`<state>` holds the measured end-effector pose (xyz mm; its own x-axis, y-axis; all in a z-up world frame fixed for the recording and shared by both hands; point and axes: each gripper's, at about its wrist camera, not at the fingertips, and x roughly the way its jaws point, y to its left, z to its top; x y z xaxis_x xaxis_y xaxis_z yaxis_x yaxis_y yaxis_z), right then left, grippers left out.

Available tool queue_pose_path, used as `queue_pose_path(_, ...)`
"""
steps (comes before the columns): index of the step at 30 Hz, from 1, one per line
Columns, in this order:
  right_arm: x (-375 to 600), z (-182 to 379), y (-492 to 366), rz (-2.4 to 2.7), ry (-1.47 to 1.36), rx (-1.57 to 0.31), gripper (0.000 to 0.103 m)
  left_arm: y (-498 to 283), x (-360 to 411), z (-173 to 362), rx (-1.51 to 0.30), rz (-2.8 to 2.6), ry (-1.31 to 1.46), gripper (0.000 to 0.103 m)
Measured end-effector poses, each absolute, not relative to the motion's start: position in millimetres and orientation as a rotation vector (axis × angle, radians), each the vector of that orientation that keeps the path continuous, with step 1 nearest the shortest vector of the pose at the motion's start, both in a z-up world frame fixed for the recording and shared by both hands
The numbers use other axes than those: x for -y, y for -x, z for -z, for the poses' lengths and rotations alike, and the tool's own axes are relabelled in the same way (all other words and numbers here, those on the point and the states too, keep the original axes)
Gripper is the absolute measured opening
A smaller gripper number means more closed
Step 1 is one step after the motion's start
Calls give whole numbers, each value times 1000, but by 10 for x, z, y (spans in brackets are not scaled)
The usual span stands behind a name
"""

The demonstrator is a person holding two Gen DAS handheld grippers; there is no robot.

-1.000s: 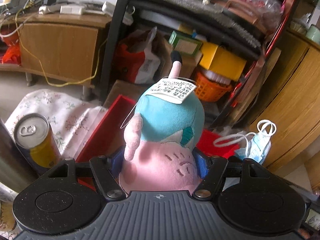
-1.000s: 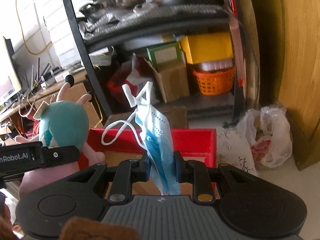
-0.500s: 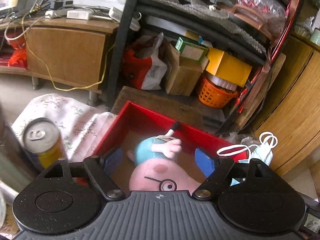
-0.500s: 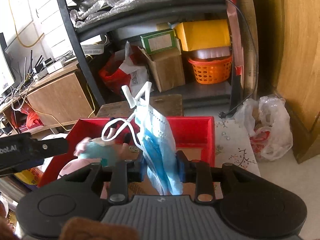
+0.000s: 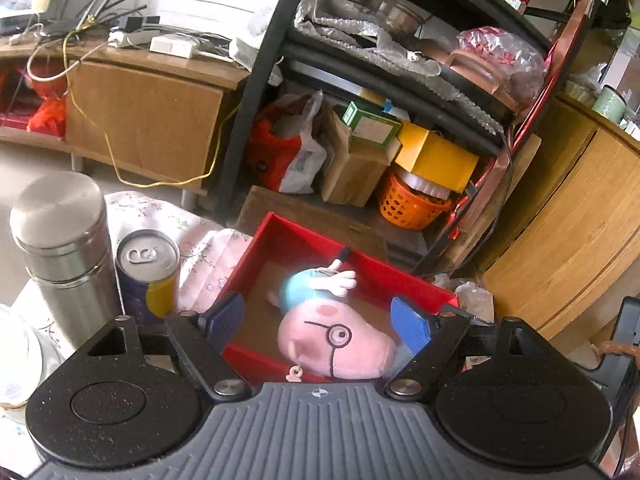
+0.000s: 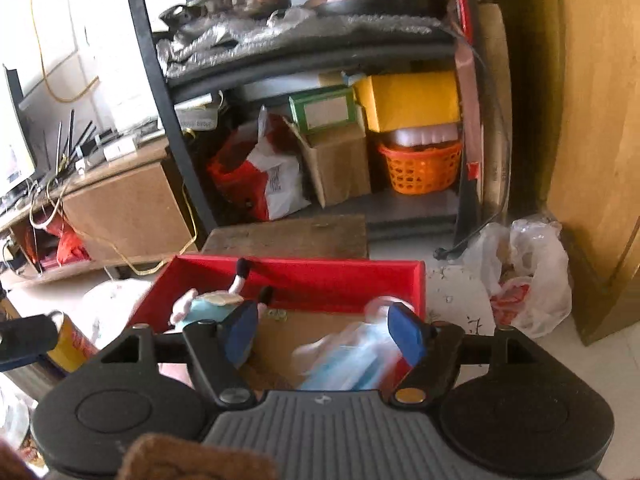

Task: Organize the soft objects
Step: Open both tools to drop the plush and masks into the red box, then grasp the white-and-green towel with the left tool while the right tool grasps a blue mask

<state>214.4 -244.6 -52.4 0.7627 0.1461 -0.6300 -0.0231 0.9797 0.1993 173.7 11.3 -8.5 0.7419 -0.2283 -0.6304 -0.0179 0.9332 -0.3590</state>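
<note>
A pink pig plush with glasses and a blue body lies on its side inside the red box. My left gripper hangs open above it, with both blue pads clear of the toy. In the right wrist view my right gripper has its jaws opening. The blue face mask is a blur between them, loose from the pads and low over the box. The plush shows at the box's left end.
A steel flask and a drink can stand on a flowered cloth left of the box. Behind it is a black rack with cartons and an orange basket. A wooden cabinet and plastic bags are at the right.
The left gripper let go of the plush, which dropped into the red box, then drew back and up. The right gripper opened and the mask slipped down from its pads.
</note>
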Motion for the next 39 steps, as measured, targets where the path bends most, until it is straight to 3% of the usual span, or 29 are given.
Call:
queue_pose_path(17, 2427, 518, -1245, -142, -208, -750, 44, -1110, -245, 356, -876, 164, 334, 79)
queue_pose_path(31, 2411, 641, -857, -174, -216, -805, 44, -1258, -78, 820, -1026, 96, 238, 80)
queue_pose_path(32, 2407, 657, -856, -180, -209, -811, 44, -1263, -48, 837, -1023, 83, 213, 73)
queue_pose_path(33, 2399, 670, -849, -184, -202, -815, 44, -1261, -18, 843, -1021, 63, 179, 56)
queue_pose_path(36, 2419, 693, -848, -190, -190, -824, 44, -1234, -41, 811, -1045, 65, 198, 28)
queue_pose_path(39, 2472, 701, -849, -184, -201, -829, 44, -1135, -121, 707, -1048, 106, 280, 17)
